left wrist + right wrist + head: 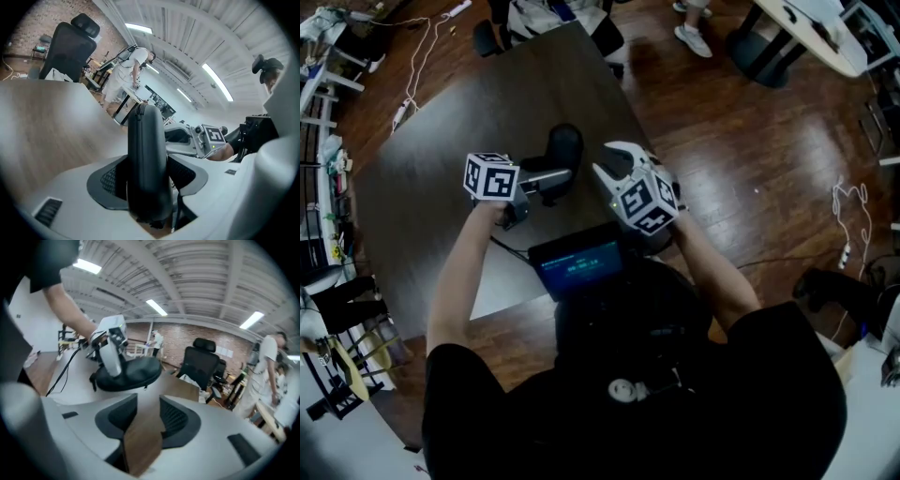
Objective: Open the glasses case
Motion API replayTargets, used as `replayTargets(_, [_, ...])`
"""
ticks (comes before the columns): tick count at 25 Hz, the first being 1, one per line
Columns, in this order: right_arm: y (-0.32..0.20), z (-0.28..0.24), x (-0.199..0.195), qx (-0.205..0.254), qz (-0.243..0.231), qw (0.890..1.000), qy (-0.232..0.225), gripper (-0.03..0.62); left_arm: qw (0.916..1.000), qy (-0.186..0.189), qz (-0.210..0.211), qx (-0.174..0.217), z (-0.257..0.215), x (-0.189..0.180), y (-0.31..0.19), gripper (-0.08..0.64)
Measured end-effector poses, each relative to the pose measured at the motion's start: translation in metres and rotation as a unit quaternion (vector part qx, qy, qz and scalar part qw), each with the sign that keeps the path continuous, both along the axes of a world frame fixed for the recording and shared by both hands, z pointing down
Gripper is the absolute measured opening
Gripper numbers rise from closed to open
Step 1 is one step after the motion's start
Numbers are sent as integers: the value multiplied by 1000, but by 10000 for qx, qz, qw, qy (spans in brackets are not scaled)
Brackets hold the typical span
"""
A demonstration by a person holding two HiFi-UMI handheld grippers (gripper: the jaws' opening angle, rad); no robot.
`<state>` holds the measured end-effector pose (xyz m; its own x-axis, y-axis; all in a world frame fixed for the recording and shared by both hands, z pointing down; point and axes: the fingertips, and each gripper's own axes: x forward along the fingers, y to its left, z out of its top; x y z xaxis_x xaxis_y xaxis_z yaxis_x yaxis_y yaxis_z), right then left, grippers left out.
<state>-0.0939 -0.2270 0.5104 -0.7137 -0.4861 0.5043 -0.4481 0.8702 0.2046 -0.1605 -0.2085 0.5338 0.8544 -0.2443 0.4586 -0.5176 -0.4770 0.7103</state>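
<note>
Left fingers (107,182) clamped on glasses case (146,159)

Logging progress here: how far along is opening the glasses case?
Done: the glasses case is gripped, clamped between the left gripper's jaws. In hand: the right gripper is open and empty, facing the case. Left: the case looks fully closed, so the actual opening remains.

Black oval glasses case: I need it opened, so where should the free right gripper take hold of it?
Probably the small pull tab hanging from the seam of the black oval glasses case, coming straight in from where the right gripper is. The left gripper clamps its flat faces, leaving that rim exposed.
</note>
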Motion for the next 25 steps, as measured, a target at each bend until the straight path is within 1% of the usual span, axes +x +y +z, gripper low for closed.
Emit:
replayTargets(1, [4,7,-5,99,-275,9992,274,214,10000,10,-22,10,-3,1,2,259])
replayTargets(3, [8,13,-14,352,-578,9963,527,216,10000,19,-86,18,-7,4,5,259])
replayTargets(5, [9,9,-24,590,-774,9934,601,216,9999,-15,-111,43,-11,6,9,259])
replayTargets(8, [13,11,-43,1078,-972,9848,956,209,9998,-130,-118,100,-12,-5,16,259])
replayTargets(10, [16,11,-51,1355,-1040,9777,1224,180,9998,-161,-98,88,-10,-13,22,261])
replayTargets(11, [16,10,-52,1434,-1044,9755,1305,154,9998,-184,-75,75,-9,-14,24,260])
replayTargets(12, [14,9,-52,1488,-1039,9739,1365,133,9998,-201,-54,64,-9,-13,26,261])
replayTargets(13, [13,9,-52,1529,-1045,9723,1429,132,9998,-206,-46,55,-8,-12,27,261])
replayTargets(15, [11,11,-53,1588,-1093,9687,1564,104,9997,-210,-84,43,-7,-11,26,261])
replayTargets(16, [11,12,-53,1591,-1105,9679,1600,103,9997,-211,-104,27,-6,-11,26,261])
replayTargets(17, [11,12,-54,1570,-1091,9686,1591,57,9997,-201,-114,3,-5,-11,27,261])
replayTargets(19, [11,8,-54,1543,-1046,9710,1496,9,9999,-137,-84,-6,-6,-10,28,262])
replayTargets(20, [11,5,-54,1582,-1065,9706,1471,9,9999,-119,-34,68,-8,-10,28,265])
replayTargets(22, [14,1,-55,1684,-1186,9676,1457,9,9989,-156,112,438,-15,-10,27,275])
replayTargets(23, [16,-1,-57,1706,-1254,9666,1448,8,9976,-162,155,649,-19,-11,25,305])
replayTargets(25, [19,-2,-59,1692,-1351,9659,1419,8,9948,-115,187,991,-28,-12,20,333])
